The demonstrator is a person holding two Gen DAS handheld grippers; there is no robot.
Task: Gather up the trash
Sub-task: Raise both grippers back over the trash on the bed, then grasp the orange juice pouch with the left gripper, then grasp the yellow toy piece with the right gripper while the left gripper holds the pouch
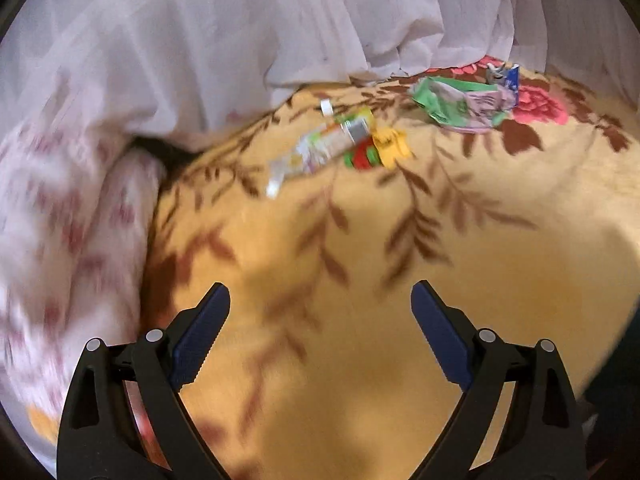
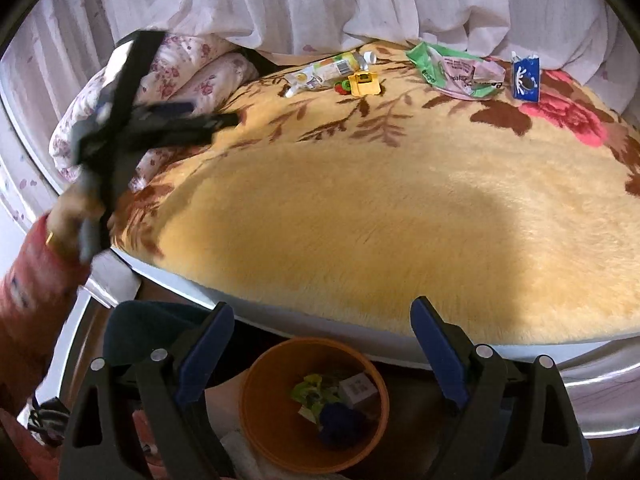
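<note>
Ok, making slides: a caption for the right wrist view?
Open right gripper above orange bin; wrappers left on yellow blanket.

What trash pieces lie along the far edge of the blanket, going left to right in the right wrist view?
Clear wrapper → yellow packet → green and pink bag → blue carton.

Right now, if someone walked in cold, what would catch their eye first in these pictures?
Probably the yellow floral blanket covering the bed, with a scatter of trash along its far edge: a green wrapper, a small blue carton and a yellow packet. Next, the orange bin on the floor below the bed's near edge, already holding some scraps, with the open right claw above it.
</note>
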